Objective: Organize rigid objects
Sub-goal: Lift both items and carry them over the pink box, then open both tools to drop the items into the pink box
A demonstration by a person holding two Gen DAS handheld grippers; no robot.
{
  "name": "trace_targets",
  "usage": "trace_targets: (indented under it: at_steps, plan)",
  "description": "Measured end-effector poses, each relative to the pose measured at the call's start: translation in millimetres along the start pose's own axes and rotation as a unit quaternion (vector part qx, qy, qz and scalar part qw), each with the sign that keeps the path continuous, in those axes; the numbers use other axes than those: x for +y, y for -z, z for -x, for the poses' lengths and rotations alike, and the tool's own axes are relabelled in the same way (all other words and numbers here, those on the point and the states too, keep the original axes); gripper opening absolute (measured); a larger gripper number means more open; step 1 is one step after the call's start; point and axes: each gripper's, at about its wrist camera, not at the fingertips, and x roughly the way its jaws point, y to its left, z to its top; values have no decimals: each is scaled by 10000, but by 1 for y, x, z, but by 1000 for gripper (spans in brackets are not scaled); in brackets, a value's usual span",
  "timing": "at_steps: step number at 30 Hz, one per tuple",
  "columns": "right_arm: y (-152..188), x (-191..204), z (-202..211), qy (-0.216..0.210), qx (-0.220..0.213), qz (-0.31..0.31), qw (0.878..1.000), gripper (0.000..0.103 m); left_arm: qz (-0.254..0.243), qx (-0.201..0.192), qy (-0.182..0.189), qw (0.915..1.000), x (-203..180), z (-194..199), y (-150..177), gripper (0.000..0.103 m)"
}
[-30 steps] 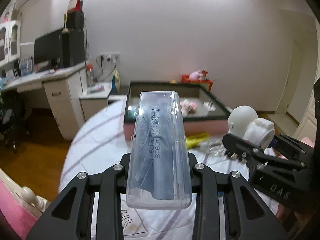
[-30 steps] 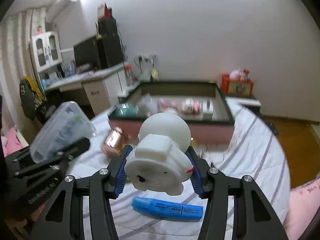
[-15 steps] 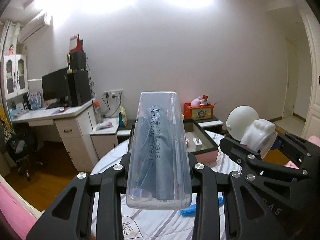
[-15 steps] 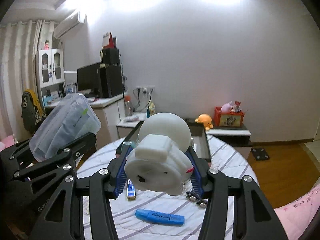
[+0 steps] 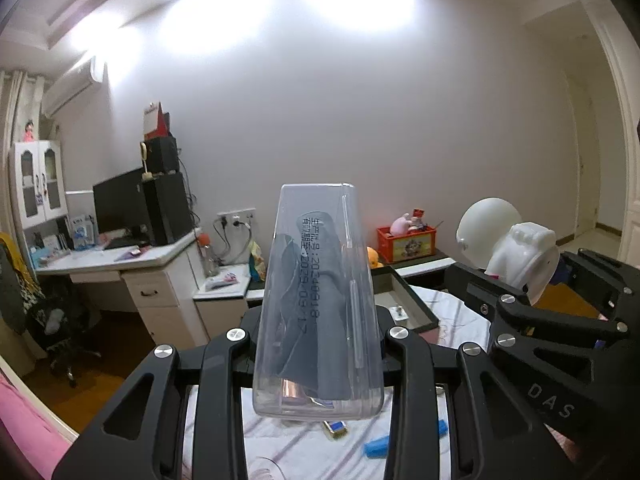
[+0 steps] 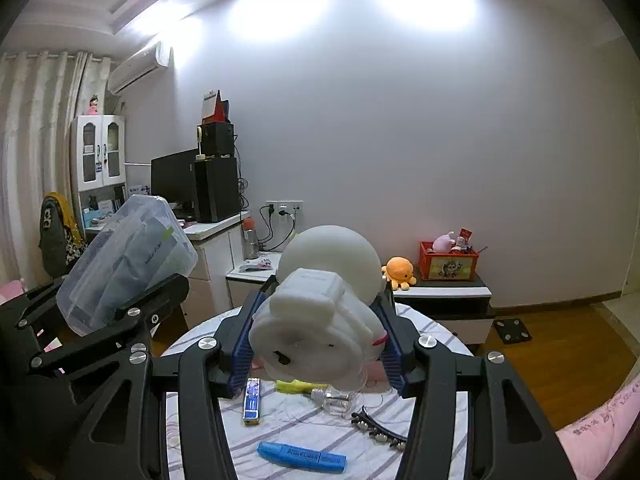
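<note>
Jaws of the left gripper [image 5: 318, 336] are clamped on a clear plastic case [image 5: 318, 300], which stands up between them with its narrower end pointing away from the camera; dark folded contents and a printed date line show through its wall. From the right wrist view the same case [image 6: 128, 260] appears at the left, tilted and held off the table. The right gripper [image 6: 316, 340] clasps a white figurine [image 6: 320, 312] between its blue pads [image 6: 240, 350], the round head pointing forward and the flat base toward the lens. Both held things hang above a round table [image 6: 448, 340] covered with a striped cloth. On that cloth lie a blue highlighter [image 6: 302, 457], a small blue-and-yellow stick [image 6: 252, 402], a yellow item [image 6: 294, 387] beside a small clear bottle [image 6: 334, 398], and a beaded hair clip [image 6: 378, 430]. At the far side of the table, in the left wrist view, sits a dark-rimmed tray [image 5: 416, 304]. Beyond stand a white desk [image 5: 120, 268] with a monitor [image 5: 120, 204], and a low cabinet [image 6: 444, 300] carrying an orange plush octopus [image 6: 400, 272] and a red box [image 6: 448, 266].
</note>
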Motion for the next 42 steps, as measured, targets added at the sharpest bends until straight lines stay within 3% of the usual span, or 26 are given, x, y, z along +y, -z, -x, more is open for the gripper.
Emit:
trace_targets:
  at_steps: [12, 18, 26, 31, 39, 42]
  plan:
    - [-16, 0, -42, -71, -6, 151, 9999, 54, -33, -213, -176, 9996, 6, -41, -21, 32]
    - [-26, -9, -79, 101, 46, 285, 9995, 54, -13, -245, -35, 9997, 9, -97, -27, 32]
    - [-21, -27, -178, 285, 792, 488, 9953, 54, -86, 603, 282, 9977, 6, -210, -15, 32]
    - [1, -39, -235, 401, 1445, 564, 9871, 54, -27, 1456, 509, 9880, -3, -277, 18, 33]
    - [38, -53, -286, 277, 2288, 523, 9717, 55, -128, 2001, 485, 9785, -14, -313, 51, 34]
    - [44, -54, -291, 248, 2436, 534, 9681, 55, -166, 2071, 399, 9774, -8, -320, 51, 43]
